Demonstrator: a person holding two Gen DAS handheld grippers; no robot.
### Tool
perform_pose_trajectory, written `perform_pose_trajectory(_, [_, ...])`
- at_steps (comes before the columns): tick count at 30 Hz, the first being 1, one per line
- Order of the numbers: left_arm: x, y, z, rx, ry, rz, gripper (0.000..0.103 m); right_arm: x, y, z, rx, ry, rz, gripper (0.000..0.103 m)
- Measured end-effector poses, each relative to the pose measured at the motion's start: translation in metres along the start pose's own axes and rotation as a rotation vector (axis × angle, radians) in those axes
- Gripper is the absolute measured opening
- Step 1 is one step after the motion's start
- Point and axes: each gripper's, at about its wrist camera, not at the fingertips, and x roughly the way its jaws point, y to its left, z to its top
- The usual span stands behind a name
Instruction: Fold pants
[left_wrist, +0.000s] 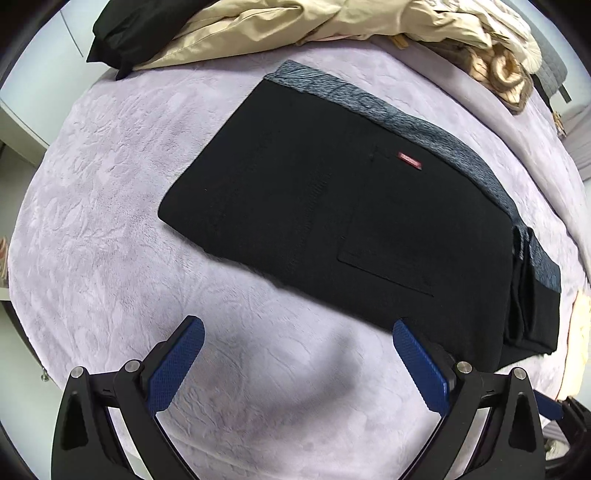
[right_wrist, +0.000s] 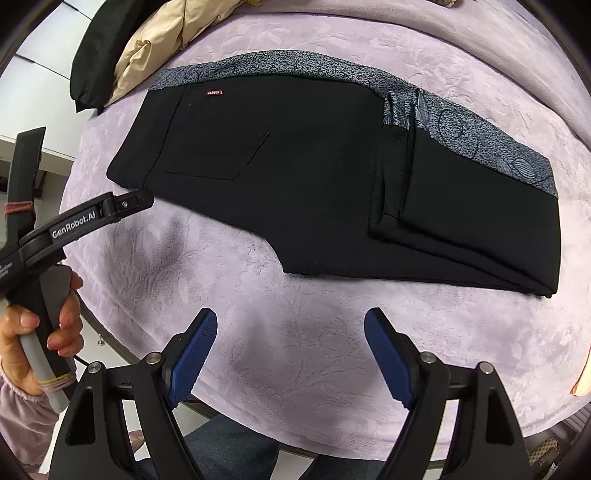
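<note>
The black pants (left_wrist: 332, 221) lie folded flat on a lilac plush blanket (left_wrist: 110, 184), with a grey patterned waistband (left_wrist: 424, 125) running along their far edge and a small red label (left_wrist: 409, 161) just below that band, above a stitched back pocket (left_wrist: 388, 258). The left gripper (left_wrist: 297, 328) points down with its jaws spread wide and nothing between them: its blue pads (left_wrist: 177, 365) frame only bare blanket, and the near edge of the pants lies just beyond the fingertips, the right-hand pad tip close to that edge. The right gripper (right_wrist: 290, 319) also hangs with its jaws spread and empty over bare blanket, the pants (right_wrist: 314, 184) lying flat a little way ahead of both tips, with a doubled layer of leg fabric showing ahead and to the right of the jaws. In the right wrist view, the left gripper's body (right_wrist: 88, 218) reaches in from the left side, its tip near the pants' left corner, and the person's left hand (right_wrist: 40, 314) grips its handle. Far beyond the jaws, past the waistband, a beige garment (left_wrist: 277, 29) and a black garment (left_wrist: 129, 33) are heaped at the blanket's edge.
</note>
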Motion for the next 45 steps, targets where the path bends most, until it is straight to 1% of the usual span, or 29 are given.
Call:
perform_pose_trajectory(2, [-0.001, -0.009, -0.005, -0.005, 0.000, 0.016, 0.103, -0.001, -0.001, 0.001, -0.003, 0.001, 0.001, 0.085])
perform_pose_trajectory(5, [0.001, -0.004, 0.002, -0.017, -0.006, -0.004, 0.103, -0.001, -0.002, 0.001, 0.000, 0.000, 0.001, 0.085])
perform_pose_trajectory(7, [0.002, 0.003, 0.011, -0.041, -0.019, -0.054, 0.103, -0.001, -0.004, 0.001, 0.004, 0.003, -0.001, 0.085])
perform_pose_trajectory(8, [0.002, 0.009, 0.021, -0.060, -0.023, -0.079, 0.103, -0.001, -0.005, 0.001, 0.007, 0.002, -0.001, 0.085])
perform_pose_trajectory(11, [0.000, 0.034, 0.032, -0.161, -0.055, -0.194, 0.103, -0.001, -0.009, 0.000, 0.014, 0.003, 0.004, 0.085])
perform_pose_trajectory(13, [0.001, 0.049, 0.038, -0.197, -0.065, -0.256, 0.103, 0.000, -0.011, -0.002, 0.019, 0.006, 0.018, 0.085])
perform_pose_trajectory(17, [0.007, 0.062, 0.028, -0.226, -0.051, -0.326, 0.103, 0.002, -0.015, -0.003, 0.022, 0.013, 0.029, 0.085])
perform_pose_trajectory(20, [0.015, 0.065, 0.020, -0.248, -0.054, -0.352, 0.103, 0.004, -0.017, -0.004, 0.028, 0.018, 0.033, 0.085])
perform_pose_trajectory(21, [0.018, 0.067, 0.022, -0.249, -0.055, -0.361, 0.103, 0.005, -0.018, -0.005, 0.029, 0.020, 0.033, 0.085])
perform_pose_trajectory(23, [0.022, 0.070, 0.021, -0.256, -0.060, -0.360, 0.103, 0.007, -0.020, -0.005, 0.031, 0.025, 0.034, 0.085])
perform_pose_trajectory(25, [0.027, 0.062, 0.029, -0.264, -0.062, -0.346, 0.103, 0.009, -0.021, -0.006, 0.032, 0.029, 0.032, 0.085])
perform_pose_trajectory(29, [0.036, 0.061, 0.039, -0.283, -0.085, -0.347, 0.103, 0.012, -0.020, -0.006, 0.034, 0.025, 0.037, 0.085])
perform_pose_trajectory(31, [0.033, 0.057, 0.041, -0.302, -0.088, -0.326, 0.103, 0.011, -0.021, -0.005, 0.034, 0.019, 0.039, 0.085])
perform_pose_trajectory(32, [0.027, 0.053, 0.041, -0.299, -0.106, -0.319, 0.103, 0.011, -0.021, -0.004, 0.032, 0.013, 0.041, 0.085])
perform_pose_trajectory(33, [0.019, 0.047, 0.041, -0.280, -0.138, -0.311, 0.103, 0.009, -0.022, -0.003, 0.031, 0.005, 0.042, 0.085])
perform_pose_trajectory(35, [0.001, 0.030, 0.042, -0.209, -0.213, -0.291, 0.103, 0.005, -0.024, 0.000, 0.030, -0.017, 0.044, 0.085])
perform_pose_trajectory(36, [-0.002, 0.023, 0.043, -0.186, -0.227, -0.268, 0.103, 0.002, -0.025, 0.003, 0.032, -0.031, 0.045, 0.085])
perform_pose_trajectory(38, [0.006, 0.018, 0.045, -0.180, -0.204, -0.215, 0.101, -0.006, -0.029, 0.010, 0.038, -0.060, 0.047, 0.085])
perform_pose_trajectory(39, [0.016, 0.019, 0.047, -0.197, -0.176, -0.173, 0.096, -0.010, -0.032, 0.014, 0.042, -0.075, 0.047, 0.085])
perform_pose_trajectory(40, [0.023, 0.021, 0.047, -0.211, -0.160, -0.130, 0.077, -0.015, -0.034, 0.019, 0.046, -0.088, 0.048, 0.085])
perform_pose_trajectory(41, [0.031, 0.024, 0.047, -0.222, -0.138, -0.081, 0.066, -0.021, -0.037, 0.024, 0.053, -0.105, 0.054, 0.085])
perform_pose_trajectory(42, [0.037, 0.028, 0.047, -0.232, -0.125, -0.092, 0.065, -0.028, -0.040, 0.029, 0.060, -0.125, 0.062, 0.085])
perform_pose_trajectory(43, [0.035, 0.030, 0.045, -0.244, -0.149, -0.096, 0.052, -0.035, -0.043, 0.034, 0.063, -0.142, 0.068, 0.085])
perform_pose_trajectory(44, [0.028, 0.030, 0.044, -0.227, -0.178, -0.087, 0.045, -0.041, -0.043, 0.039, 0.064, -0.157, 0.070, 0.085])
perform_pose_trajectory(45, [0.021, 0.024, 0.042, -0.186, -0.206, -0.059, 0.041, -0.047, -0.045, 0.045, 0.064, -0.175, 0.074, 0.085])
